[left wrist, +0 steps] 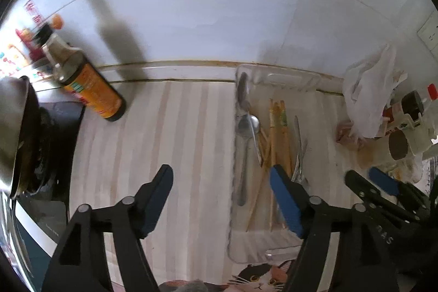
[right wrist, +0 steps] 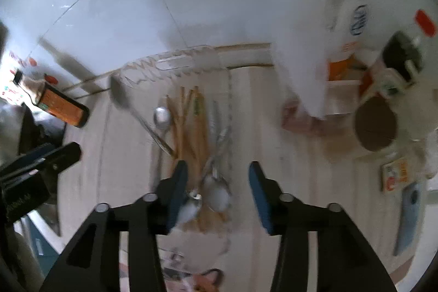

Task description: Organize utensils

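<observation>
A clear plastic tray lies on the striped counter against the wall. It holds metal spoons, wooden chopsticks and a few thin metal pieces. My left gripper hangs open over the tray's left edge, its right finger above the chopsticks, holding nothing. In the right wrist view my right gripper is open above two spoon bowls at the tray's near end; the pads do not touch them. Chopsticks and another spoon lie further in. Each gripper shows in the other's view.
An orange-labelled sauce bottle stands at the left by a pot on a stove. A white plastic bag, cups and jars crowd the right. A blue-handled knife and a small box lie at the right.
</observation>
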{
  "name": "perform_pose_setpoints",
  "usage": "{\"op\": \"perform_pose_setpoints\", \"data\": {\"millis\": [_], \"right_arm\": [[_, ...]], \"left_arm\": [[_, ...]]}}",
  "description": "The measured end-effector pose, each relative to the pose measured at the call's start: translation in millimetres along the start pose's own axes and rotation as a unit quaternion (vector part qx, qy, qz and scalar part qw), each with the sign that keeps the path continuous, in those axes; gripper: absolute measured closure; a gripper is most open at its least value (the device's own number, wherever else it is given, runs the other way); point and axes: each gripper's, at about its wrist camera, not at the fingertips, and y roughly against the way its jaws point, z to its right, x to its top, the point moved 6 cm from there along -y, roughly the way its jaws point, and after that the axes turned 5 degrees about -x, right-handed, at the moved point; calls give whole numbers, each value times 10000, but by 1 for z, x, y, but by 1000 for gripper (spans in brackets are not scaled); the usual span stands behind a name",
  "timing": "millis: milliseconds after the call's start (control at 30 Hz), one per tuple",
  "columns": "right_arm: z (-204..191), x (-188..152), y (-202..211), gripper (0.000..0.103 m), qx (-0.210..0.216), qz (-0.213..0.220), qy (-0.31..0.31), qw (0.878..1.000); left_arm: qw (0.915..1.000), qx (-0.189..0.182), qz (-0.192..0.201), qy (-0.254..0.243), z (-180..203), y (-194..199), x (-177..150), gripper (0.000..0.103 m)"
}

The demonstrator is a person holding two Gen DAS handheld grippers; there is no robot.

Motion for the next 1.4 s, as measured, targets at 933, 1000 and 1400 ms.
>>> {"op": "perform_pose_setpoints", "data": {"millis": [933, 1000, 1400], "right_arm": [[17, -90, 103, 0, -1535, 1194, -80, 9809], [17, -96, 120, 0, -1547, 1343, -62, 9788], [23, -150, 235, 0, -1315, 2126, 63, 9682]], "left_arm": [[9947, 340, 831, -498, -6, 57, -75, 0], [9938, 329, 950, -485, -5, 71, -81, 0], [9871, 279, 1542, -324, 9, 166, -147, 0]]}}
